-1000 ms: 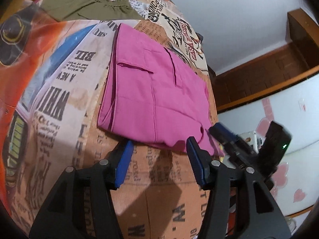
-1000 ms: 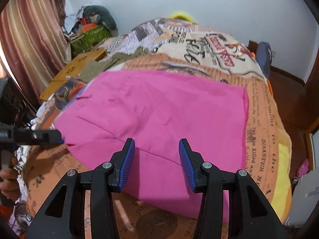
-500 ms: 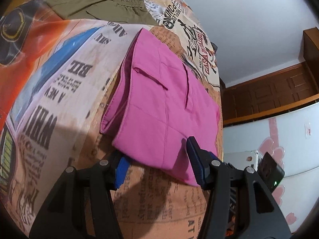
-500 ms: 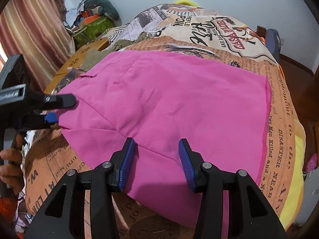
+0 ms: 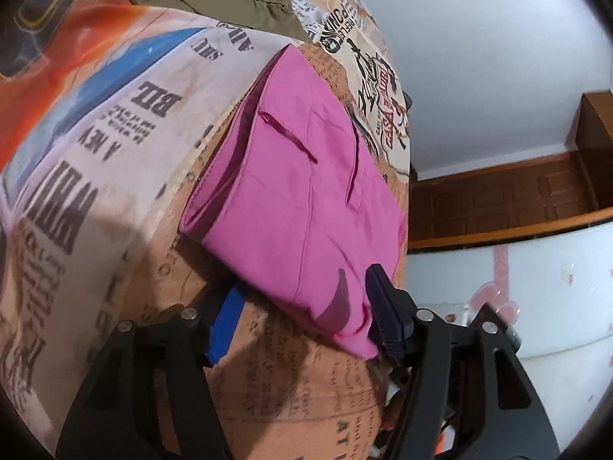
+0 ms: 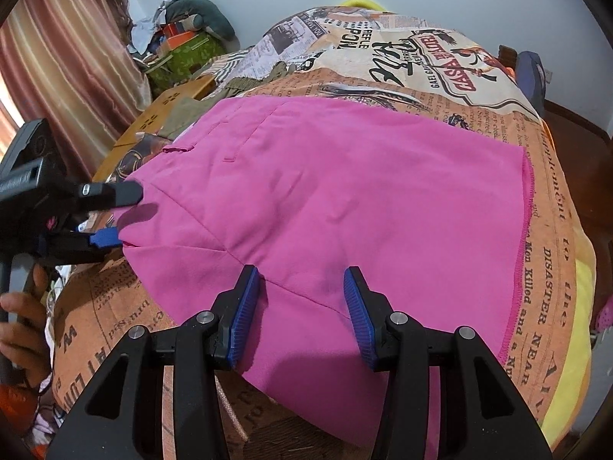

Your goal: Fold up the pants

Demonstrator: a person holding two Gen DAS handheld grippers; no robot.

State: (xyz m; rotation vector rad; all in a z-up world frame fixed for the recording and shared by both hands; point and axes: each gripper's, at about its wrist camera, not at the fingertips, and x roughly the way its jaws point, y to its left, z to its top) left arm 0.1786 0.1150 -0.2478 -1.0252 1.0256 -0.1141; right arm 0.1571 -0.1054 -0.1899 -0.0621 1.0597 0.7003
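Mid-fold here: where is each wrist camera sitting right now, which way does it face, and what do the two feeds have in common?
Left wrist: on the left gripper at the pink pants' near corner, looking along the bed; its jaws are opening with the fabric edge between them.
Right wrist: on the right gripper above the pants' near edge, facing the far wall; own fingers open, plus a hand holding the left gripper at left.
Shared: the pink pants, newspaper-print bedspread and olive garment.
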